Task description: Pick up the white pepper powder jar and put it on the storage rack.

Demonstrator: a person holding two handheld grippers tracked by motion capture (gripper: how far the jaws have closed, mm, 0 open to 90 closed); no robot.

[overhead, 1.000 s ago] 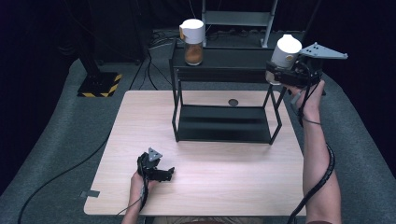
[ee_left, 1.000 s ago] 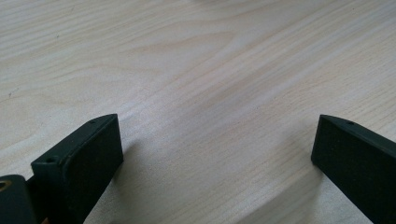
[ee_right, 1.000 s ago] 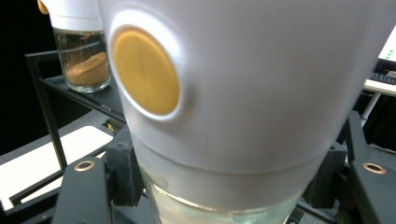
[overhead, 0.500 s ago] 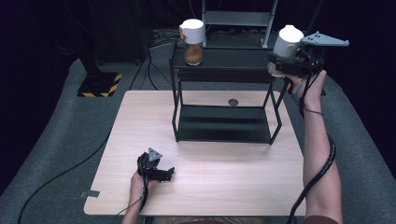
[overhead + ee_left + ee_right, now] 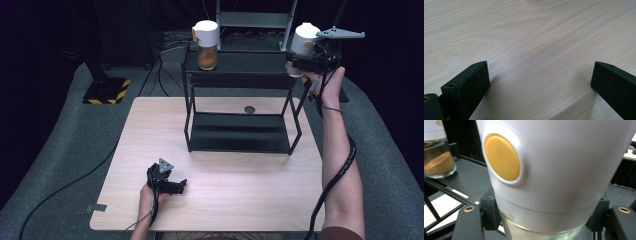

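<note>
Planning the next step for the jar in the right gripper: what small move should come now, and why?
Probably carry the jar a little further over the shelf's top and lower it. The right gripper grips it at the shelf's right end, beside bare top right of the other jar. The left gripper rests open on the table.

The jar [image 5: 554,170] is running off the top edge in the right gripper view, and its glass bottom is getting cut off, so contents are anyone's guess.

jar [image 5: 303,42] | white lid with round yellow button, clear glass body | upright | held aloft at right end of black rack's top shelf [image 5: 240,62]; above worktop
</note>
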